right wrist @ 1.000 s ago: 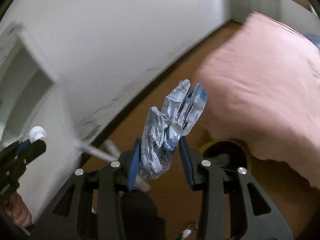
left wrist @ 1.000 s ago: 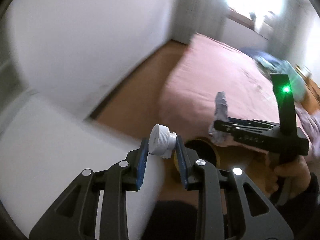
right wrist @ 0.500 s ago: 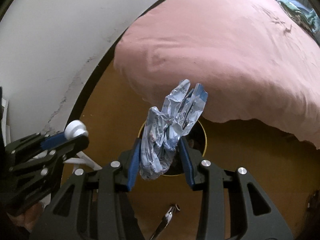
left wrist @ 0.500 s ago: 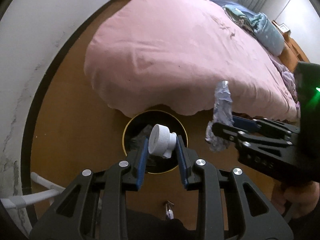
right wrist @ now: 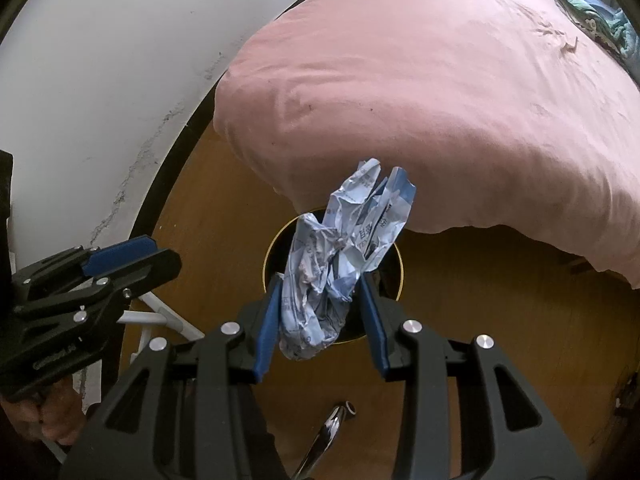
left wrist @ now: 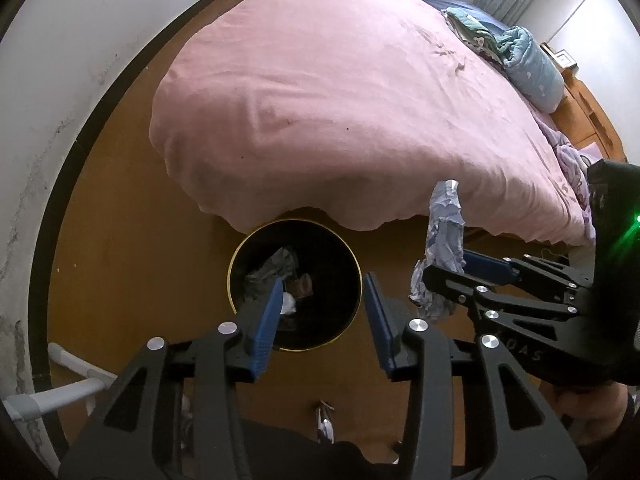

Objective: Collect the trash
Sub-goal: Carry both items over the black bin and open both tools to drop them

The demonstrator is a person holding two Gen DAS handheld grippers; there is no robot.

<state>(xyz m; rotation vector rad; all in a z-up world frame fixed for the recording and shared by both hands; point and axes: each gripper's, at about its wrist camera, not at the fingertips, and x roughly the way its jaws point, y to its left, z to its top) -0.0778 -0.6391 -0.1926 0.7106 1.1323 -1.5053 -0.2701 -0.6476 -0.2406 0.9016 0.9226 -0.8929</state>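
Note:
A round black bin with a gold rim (left wrist: 236, 264) stands on the wooden floor at the bed's foot, with crumpled trash inside. My left gripper (left wrist: 322, 284) hangs right over it. Its jaws are opening and nothing is between them. A small white cap (left wrist: 289, 303) lies down in the bin beside the left finger. My right gripper (right wrist: 320, 284) is shut on a crumpled blue-and-white wrapper (right wrist: 340, 264) above the bin's rim (right wrist: 267, 264). In the left wrist view that wrapper (left wrist: 444, 248) sits just right of the bin. The left gripper (right wrist: 160, 252) shows at the left of the right wrist view.
A bed under a pink cover (left wrist: 340, 100) overhangs the bin's far side. A white wall with black skirting (left wrist: 56, 200) curves along the left. White tubing (left wrist: 68, 392) lies at the lower left. A shiny metal piece (right wrist: 328, 432) is on the floor near me.
Both grippers swung from the wall down over the bin. The left jaws opened and the white cap left them. The right gripper still grips the wrapper.

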